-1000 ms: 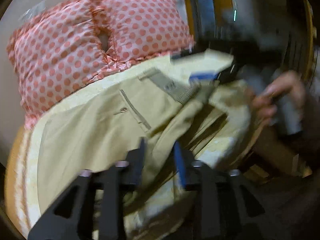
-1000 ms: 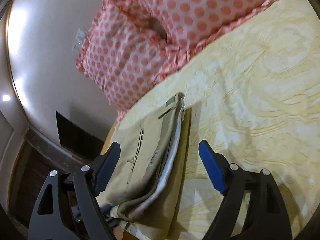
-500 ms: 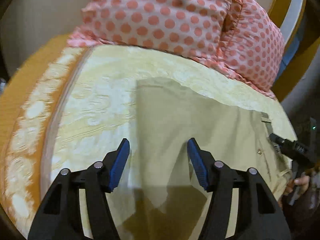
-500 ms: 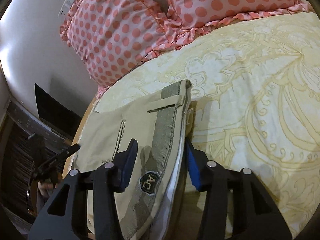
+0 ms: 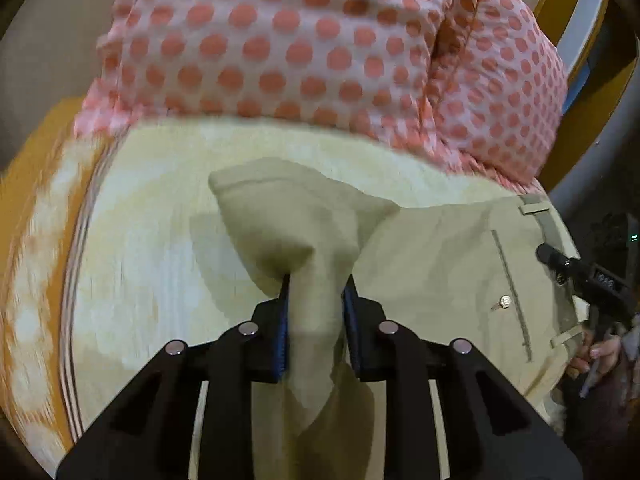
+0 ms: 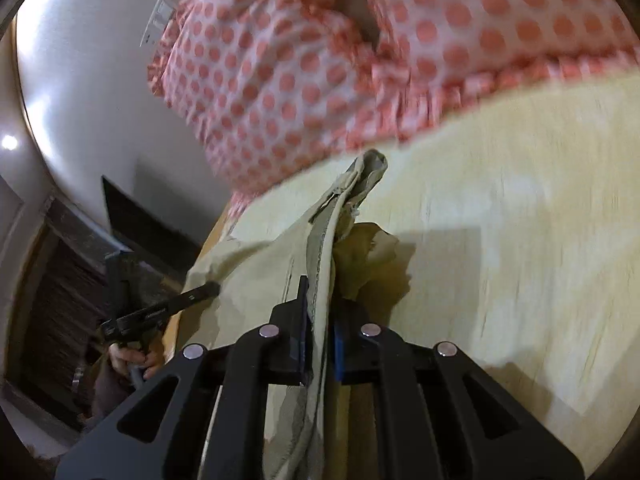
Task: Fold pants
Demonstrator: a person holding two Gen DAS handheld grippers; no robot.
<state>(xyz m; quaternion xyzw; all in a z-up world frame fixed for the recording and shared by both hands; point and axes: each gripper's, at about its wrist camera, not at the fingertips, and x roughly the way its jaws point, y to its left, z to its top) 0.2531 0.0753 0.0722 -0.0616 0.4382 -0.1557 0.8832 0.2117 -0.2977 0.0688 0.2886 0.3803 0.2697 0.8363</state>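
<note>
1. My left hand-held gripper is closed down on a bunched fold of the khaki pants; cloth fills the narrow gap between its blue pads.
2. My right hand-held gripper is pinched nearly together on the pants' waistband, which runs up between its fingers.
3. The pants lie on the yellow patterned bedspread, partly lifted at both grips; the back pocket with its button lies flat, right of the left gripper.
4. Beyond the pants, the pink polka-dot pillows rest at the head of the bed, just past the trouser fabric.
5. Beside the pillows, in the right wrist view, there is a white wall carrying a socket plate.
</note>
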